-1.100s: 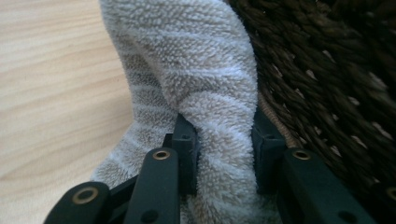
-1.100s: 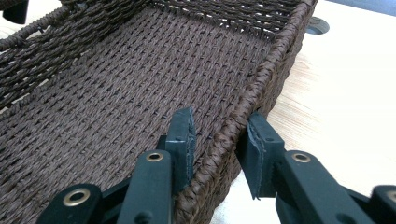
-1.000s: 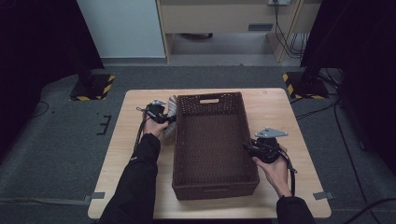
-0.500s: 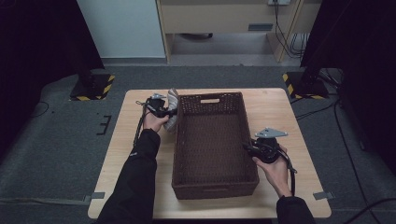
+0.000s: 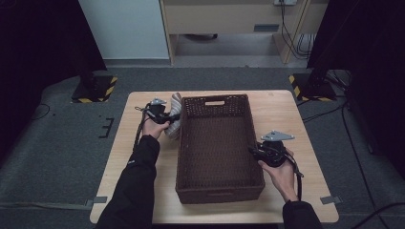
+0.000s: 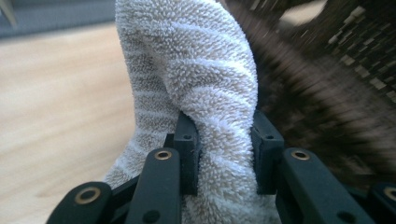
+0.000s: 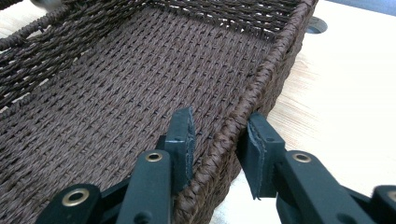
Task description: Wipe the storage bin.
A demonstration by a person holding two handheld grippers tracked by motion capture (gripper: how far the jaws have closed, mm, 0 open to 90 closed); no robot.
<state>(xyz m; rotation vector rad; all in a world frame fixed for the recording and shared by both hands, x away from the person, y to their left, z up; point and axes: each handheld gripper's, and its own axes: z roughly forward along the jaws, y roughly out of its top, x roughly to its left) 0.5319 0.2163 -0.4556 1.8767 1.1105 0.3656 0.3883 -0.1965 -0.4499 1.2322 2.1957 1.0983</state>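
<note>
A striped grey-and-white terry towel point(image 5: 175, 119) hangs bunched just outside the left wall of a dark brown wicker basket point(image 5: 218, 195). My left gripper point(image 5: 168, 118) is shut on it. In the left gripper view the towel point(image 6: 205, 70) bulges up between the pads of the left gripper point(image 6: 224, 140), with the blurred basket point(image 6: 327, 93) to the right. My right gripper point(image 5: 253, 151) is shut on the basket's right rim. In the right gripper view the right gripper point(image 7: 217, 135) has one pad inside the basket wall point(image 7: 252, 100) and one outside.
The basket stands lengthwise in the middle of a light wooden table point(image 5: 286, 114); its woven floor point(image 7: 116, 93) holds nothing. Bare tabletop point(image 6: 56, 93) lies left of the towel and right of the basket point(image 7: 350, 93). Grey carpet and dark stands surround the table.
My left gripper has lifted the towel a little and carried it slightly toward the far end of the basket's left wall. The right gripper has stayed on the rim.
</note>
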